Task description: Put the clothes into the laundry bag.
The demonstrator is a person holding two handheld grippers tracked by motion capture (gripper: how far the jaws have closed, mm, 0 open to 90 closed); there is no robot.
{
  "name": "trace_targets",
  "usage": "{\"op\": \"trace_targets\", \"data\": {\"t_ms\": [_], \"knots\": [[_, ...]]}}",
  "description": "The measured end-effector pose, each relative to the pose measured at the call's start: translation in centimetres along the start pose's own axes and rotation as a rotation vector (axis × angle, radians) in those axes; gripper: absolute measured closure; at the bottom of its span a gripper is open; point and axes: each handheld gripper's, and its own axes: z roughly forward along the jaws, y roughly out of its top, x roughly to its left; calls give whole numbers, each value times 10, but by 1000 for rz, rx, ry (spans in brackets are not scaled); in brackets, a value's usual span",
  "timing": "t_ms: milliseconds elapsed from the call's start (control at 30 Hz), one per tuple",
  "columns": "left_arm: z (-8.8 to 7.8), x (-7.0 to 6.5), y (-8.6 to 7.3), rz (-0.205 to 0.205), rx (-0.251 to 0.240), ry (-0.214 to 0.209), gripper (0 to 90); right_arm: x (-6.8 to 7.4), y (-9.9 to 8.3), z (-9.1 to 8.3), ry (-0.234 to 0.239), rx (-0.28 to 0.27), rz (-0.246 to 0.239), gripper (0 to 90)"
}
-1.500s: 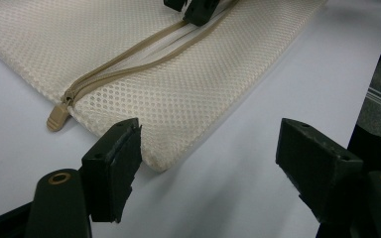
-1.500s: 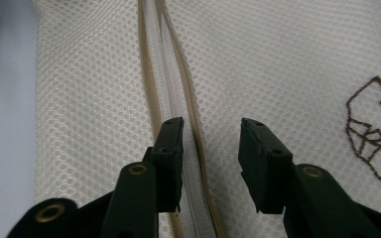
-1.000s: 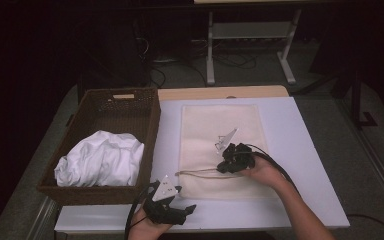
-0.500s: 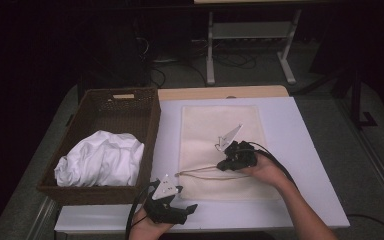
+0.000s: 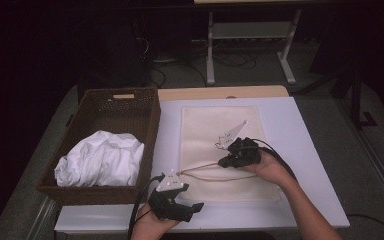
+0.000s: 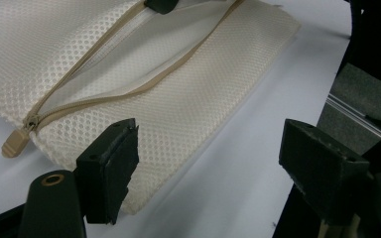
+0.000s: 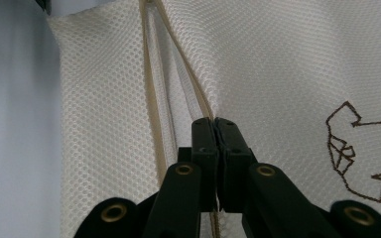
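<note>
A cream mesh bag (image 5: 215,125) lies flat on the white table (image 5: 305,150), its tan zipper partly undone and gaping. My right gripper (image 5: 223,161) rests on the bag's near half. In the right gripper view its jaws (image 7: 214,124) are shut on the zipper's edge (image 7: 198,101). A brown embroidered outline (image 7: 349,148) marks the mesh to their right. My left gripper (image 5: 192,210) hovers at the table's front edge, open, near the bag's front left corner (image 6: 144,198). Nothing sits between its pads (image 6: 116,158). The zipper pull (image 6: 15,142) lies at the bag's end.
A dark wicker basket (image 5: 105,97) stands left of the table top with crumpled white cloth (image 5: 100,157) inside. A wooden board (image 5: 220,92) borders the table's far side. Beyond it are cables and a metal stand's legs (image 5: 285,65) on the floor.
</note>
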Motion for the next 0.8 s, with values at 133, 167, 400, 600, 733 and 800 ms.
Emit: {"op": "trace_targets", "data": {"t_ms": [133, 167, 400, 600, 733, 800], "knots": [[-3, 0, 12, 10, 25, -7, 202, 0, 1, -4, -3, -6, -1, 873], [-4, 0, 16, 13, 33, -8, 197, -1, 2, -5, 0, -7, 1, 873], [-11, 10, 43, 11, 64, -18, 173, -3, 1, -5, 4, -17, 1, 873], [-18, 28, 67, -35, 96, -64, 168, -4, 1, -8, 6, -21, 8, 873], [-23, 44, 76, -103, 99, -134, 168, -5, 1, -11, 6, -28, 4, 873], [-25, 52, 80, -139, 101, -170, 168, -5, 1, -12, 3, -32, 8, 872]]}}
